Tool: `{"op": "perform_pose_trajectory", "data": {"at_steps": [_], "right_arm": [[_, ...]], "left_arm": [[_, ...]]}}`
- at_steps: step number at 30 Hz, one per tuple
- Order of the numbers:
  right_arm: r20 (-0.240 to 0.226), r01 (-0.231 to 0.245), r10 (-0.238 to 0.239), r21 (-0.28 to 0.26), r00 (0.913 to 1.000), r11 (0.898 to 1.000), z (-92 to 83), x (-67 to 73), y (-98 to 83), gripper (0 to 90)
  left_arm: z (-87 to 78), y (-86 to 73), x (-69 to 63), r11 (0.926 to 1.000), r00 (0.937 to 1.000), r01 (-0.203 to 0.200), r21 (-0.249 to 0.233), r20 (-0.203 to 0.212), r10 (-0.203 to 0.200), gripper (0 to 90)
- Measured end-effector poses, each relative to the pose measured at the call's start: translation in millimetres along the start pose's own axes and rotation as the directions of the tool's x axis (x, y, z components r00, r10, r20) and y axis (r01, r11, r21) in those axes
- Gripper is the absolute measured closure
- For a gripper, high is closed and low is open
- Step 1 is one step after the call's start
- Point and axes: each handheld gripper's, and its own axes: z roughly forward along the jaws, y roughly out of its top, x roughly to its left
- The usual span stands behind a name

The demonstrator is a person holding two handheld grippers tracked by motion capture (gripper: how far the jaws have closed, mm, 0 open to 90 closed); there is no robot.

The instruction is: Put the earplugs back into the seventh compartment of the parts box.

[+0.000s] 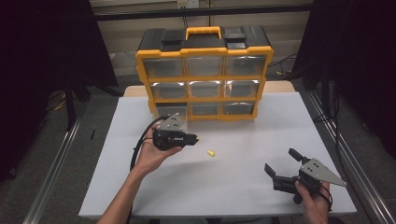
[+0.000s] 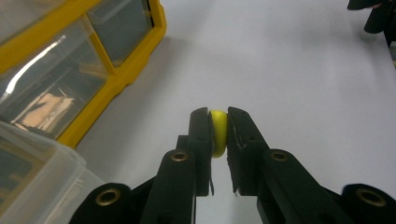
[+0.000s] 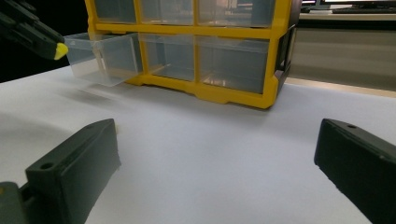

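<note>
White table (image 1: pixel 233 186); left gripper (image 2: pixel 218 116) pinches yellow piece (image 2: pixel 218 130) (right gripper (image 1: pixel 280 164) agape).

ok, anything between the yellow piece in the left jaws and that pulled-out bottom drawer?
Nothing visible. The left gripper holds the small yellow piece beside the open clear plastic drawer; bare white table lies between them.

1. Big yellow and black drawer cabinet (image 1: pixel 204 74) parked at the far edge of the table (image 1: pixel 243 177), three rows of clear drawers, yellow carry handle (image 1: pixel 203 31) on top.
2. Its bottom left drawer (image 3: pixel 100 58) is pulled out a fair bit, see-through plastic.
3. One more little yellow piece (image 1: pixel 210 152) lying loose on the tabletop, well apart from the cabinet.
4. Table's plain white, grey floor around it, dark curtains (image 1: pixel 42 56) on both sides.
</note>
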Motion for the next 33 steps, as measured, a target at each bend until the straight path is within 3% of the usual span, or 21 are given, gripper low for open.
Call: {"op": "perform_pose_trajectory", "data": {"at_steps": [3,11,14,20,25,31,33], "right_arm": [[0.0,0.002,-0.002,-0.001,1.0,1.0,0.3,0.1,0.0,0.0],[-0.005,0.006,-0.006,-0.001,1.0,1.0,-0.4,0.4,0.1,0.0],[0.002,0.005,-0.005,-0.003,1.0,1.0,0.2,0.0,0.1,0.0],[0.001,0.008,-0.008,-0.001,1.0,1.0,1.4,1.6,0.4,0.0],[0.003,0.008,-0.008,0.001,1.0,1.0,1.0,0.8,0.1,0.0],[-0.001,0.009,-0.009,0.0,1.0,1.0,0.6,1.1,0.1,0.0],[-0.003,0.009,-0.009,0.0,1.0,1.0,0.6,1.1,0.1,0.0]], "left_arm": [[-6.8,1.7,0.1,0.9997,1.0,-0.003,-0.023,-0.004,0.002,80.8],[-29.6,10.5,5.9,0.9994,0.9993,-0.026,-0.021,-0.026,0.026,80.4],[-40.2,10.2,12.9,0.9996,0.9979,-0.029,0.001,-0.057,0.029,80.4],[-57.5,18.9,22.8,0.9997,0.9946,-0.009,-0.023,-0.104,0.007,80.4],[-60.0,25.5,29.2,0.9999,0.9918,-0.015,-0.002,-0.127,0.015,80.5],[-59.8,27.3,42.5,0.9998,0.9925,0.018,-0.013,-0.12,-0.019,80.4],[-60.9,29.0,45.1,0.9997,0.9903,0.023,-0.004,-0.137,-0.023,80.4]]}}
